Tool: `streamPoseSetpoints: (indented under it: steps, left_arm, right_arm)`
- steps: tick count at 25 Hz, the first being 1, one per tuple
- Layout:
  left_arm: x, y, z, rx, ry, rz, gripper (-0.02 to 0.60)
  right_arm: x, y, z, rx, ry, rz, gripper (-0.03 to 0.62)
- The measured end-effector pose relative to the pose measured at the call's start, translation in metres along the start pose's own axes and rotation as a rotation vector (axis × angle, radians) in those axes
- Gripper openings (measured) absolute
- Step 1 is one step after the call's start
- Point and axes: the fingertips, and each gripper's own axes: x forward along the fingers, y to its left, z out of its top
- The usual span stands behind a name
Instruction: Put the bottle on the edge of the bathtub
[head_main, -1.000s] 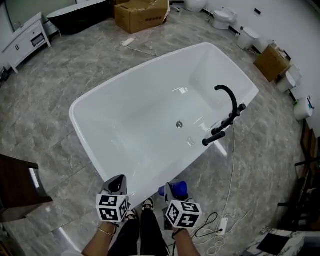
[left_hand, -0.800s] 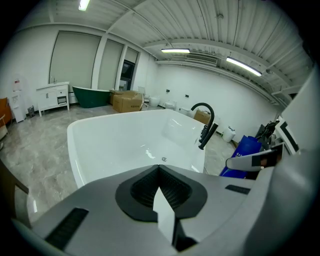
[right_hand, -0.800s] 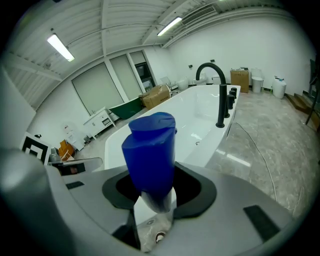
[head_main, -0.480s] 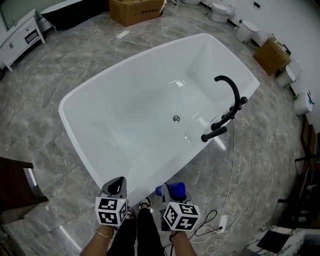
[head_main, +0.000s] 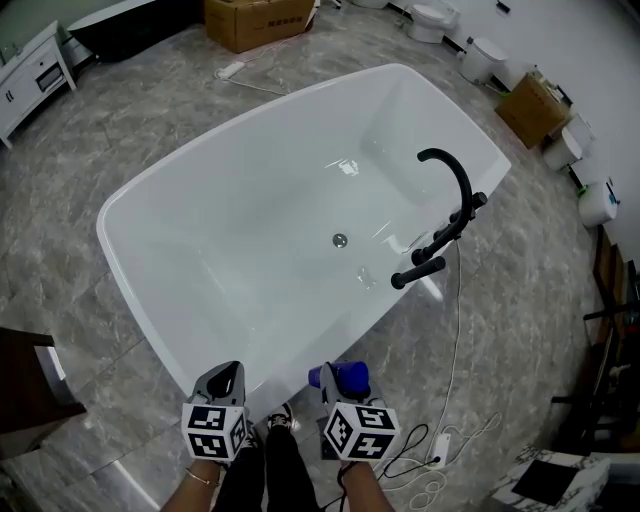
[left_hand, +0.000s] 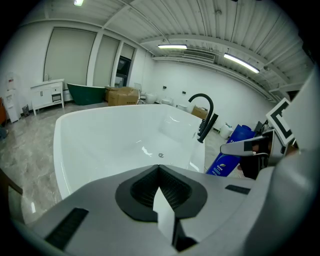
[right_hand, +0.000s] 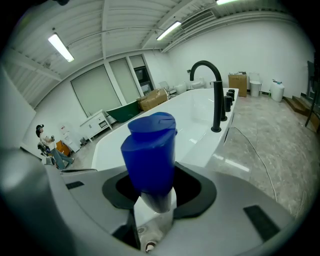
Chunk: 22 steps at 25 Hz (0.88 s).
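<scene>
Right hand-held gripper clamping blue bottle, left hand-held gripper closed

Blue bottle beside the white bathtub
The blue, capped bottle, clamped in the right gripper, is at six o'clock of the bathtub, just outside its near rim.

Grey tools — black-white marker cubes

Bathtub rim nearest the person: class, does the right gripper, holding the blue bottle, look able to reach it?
Probably yes: the right gripper with the blue bottle hangs just outside the bathtub rim, with nothing between them.
</scene>
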Motion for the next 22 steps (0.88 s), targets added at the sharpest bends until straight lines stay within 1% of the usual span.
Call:
streamPoseSetpoints:
  steps: [12,17,22]
  left_arm:
    - [0.017,-0.006,-0.009,-0.012,0.011,-0.007,0.011]
    - [0.019,-0.002,-0.007,-0.043,0.000,-0.001,0.011]
    - [0.022,0.004,-0.002,-0.054,-0.007,0.004,0.011]
  right_arm:
    - [0.021,-0.017,0.025,-0.015,-0.047,-0.018,0.170]
    - [0.027,-0.030,0.036,-0.015,-0.065,-0.044,0.170]
    - [0.035,-0.035,0.044,-0.009,-0.069,-0.059,0.170]
